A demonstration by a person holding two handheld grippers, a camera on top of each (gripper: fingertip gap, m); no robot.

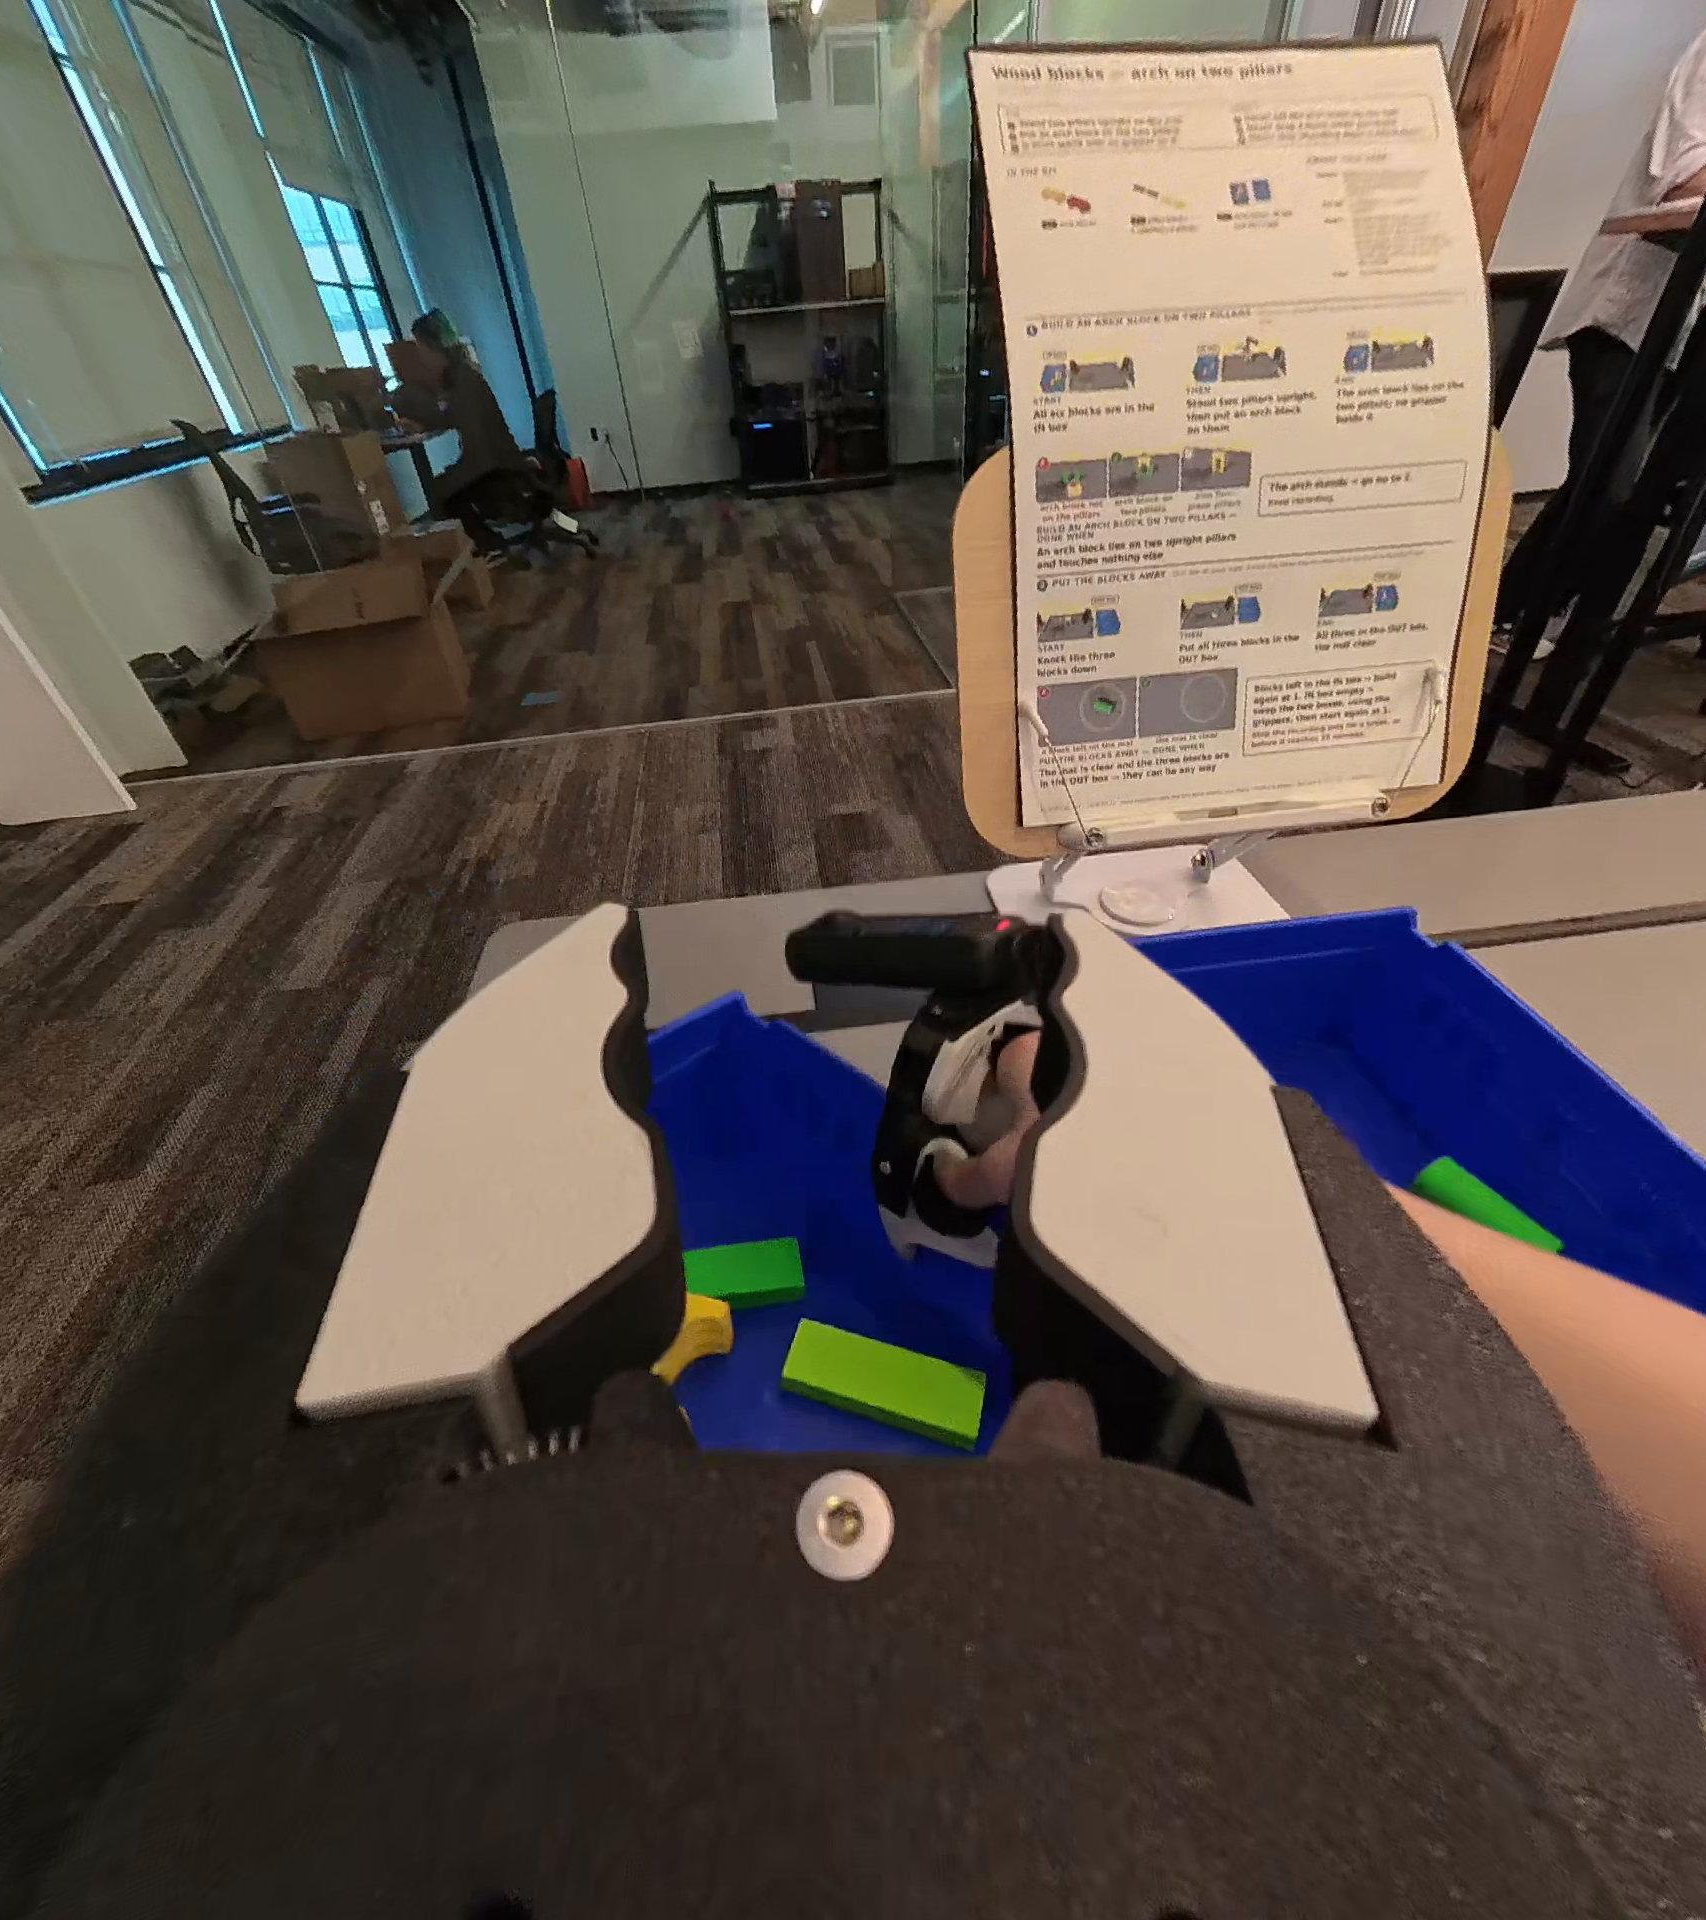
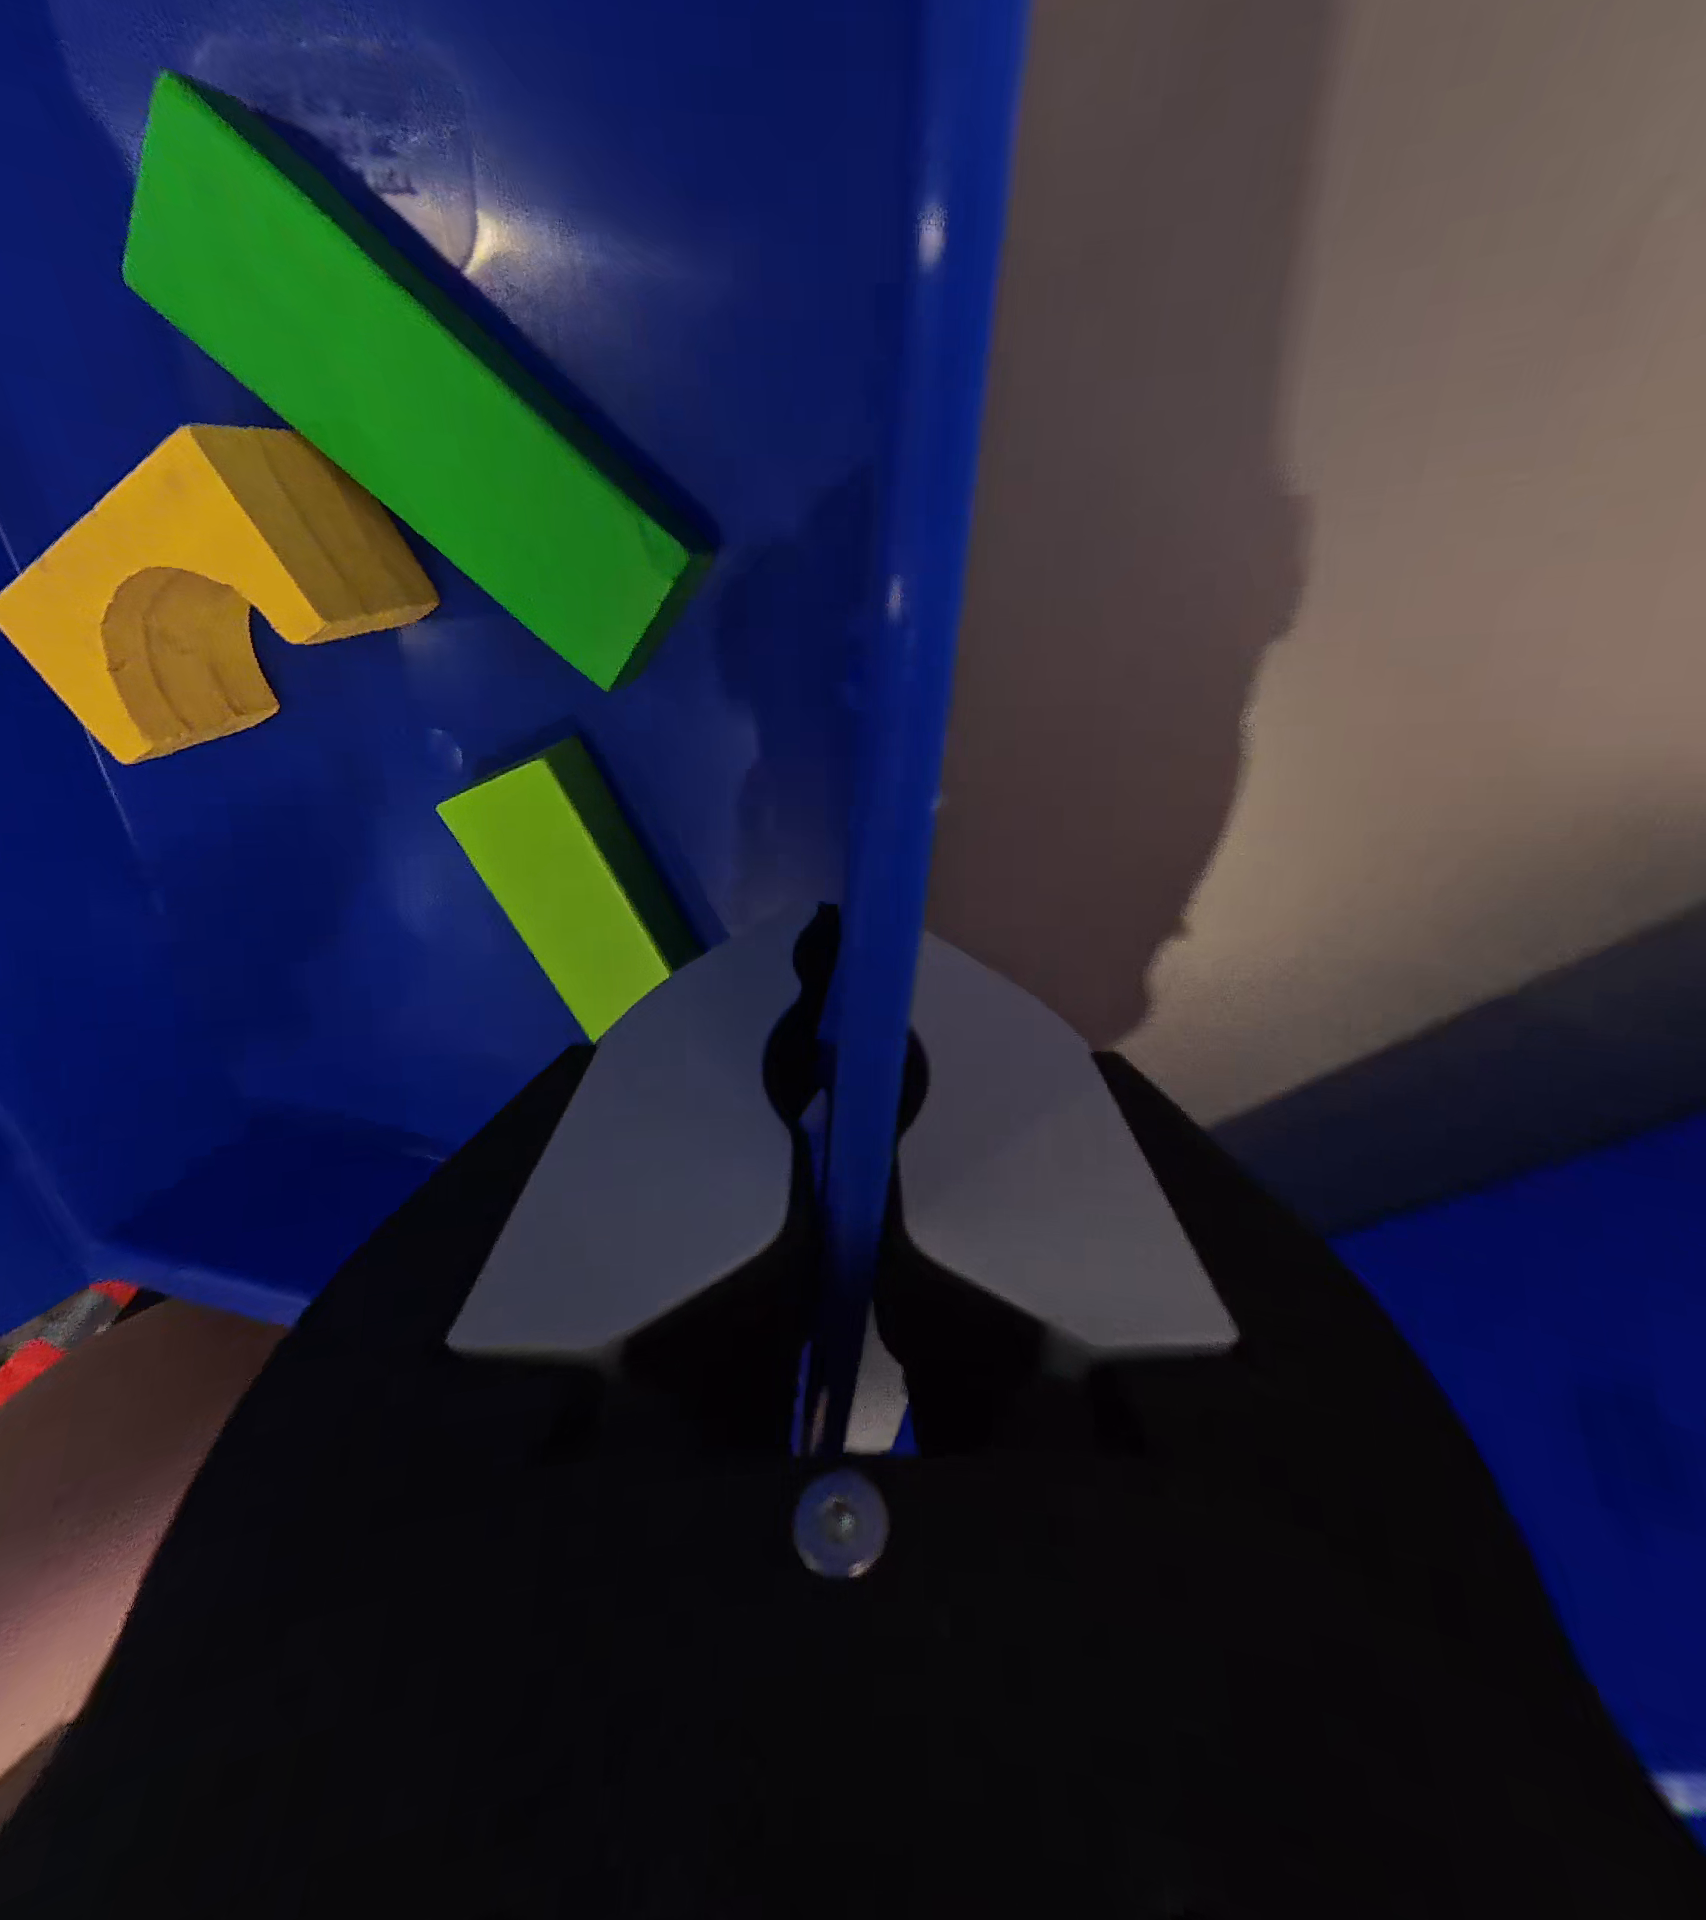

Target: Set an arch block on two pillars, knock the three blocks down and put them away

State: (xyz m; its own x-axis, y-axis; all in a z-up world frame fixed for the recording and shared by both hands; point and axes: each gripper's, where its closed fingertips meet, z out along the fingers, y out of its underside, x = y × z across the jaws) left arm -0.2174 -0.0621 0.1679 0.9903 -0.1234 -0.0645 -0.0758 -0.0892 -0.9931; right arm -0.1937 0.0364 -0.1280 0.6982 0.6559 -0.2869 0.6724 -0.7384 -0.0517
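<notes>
Blue bin (image 2: 870,623) wall is thin and stiff: your right gripper (image 2: 854,1039) pinches it, so support it low. Left gripper (image 1: 844,1174) is spread, empty.

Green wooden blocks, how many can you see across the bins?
3. A long flat green wooden block and a short green wooden block lie in the near blue plastic bin; a third green block lies in the far blue bin. More may be hidden.

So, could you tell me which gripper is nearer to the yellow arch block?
Right. The right gripper is clamped on the blue bin's wall beside the yellow arch block; the left gripper hovers open above.
</notes>
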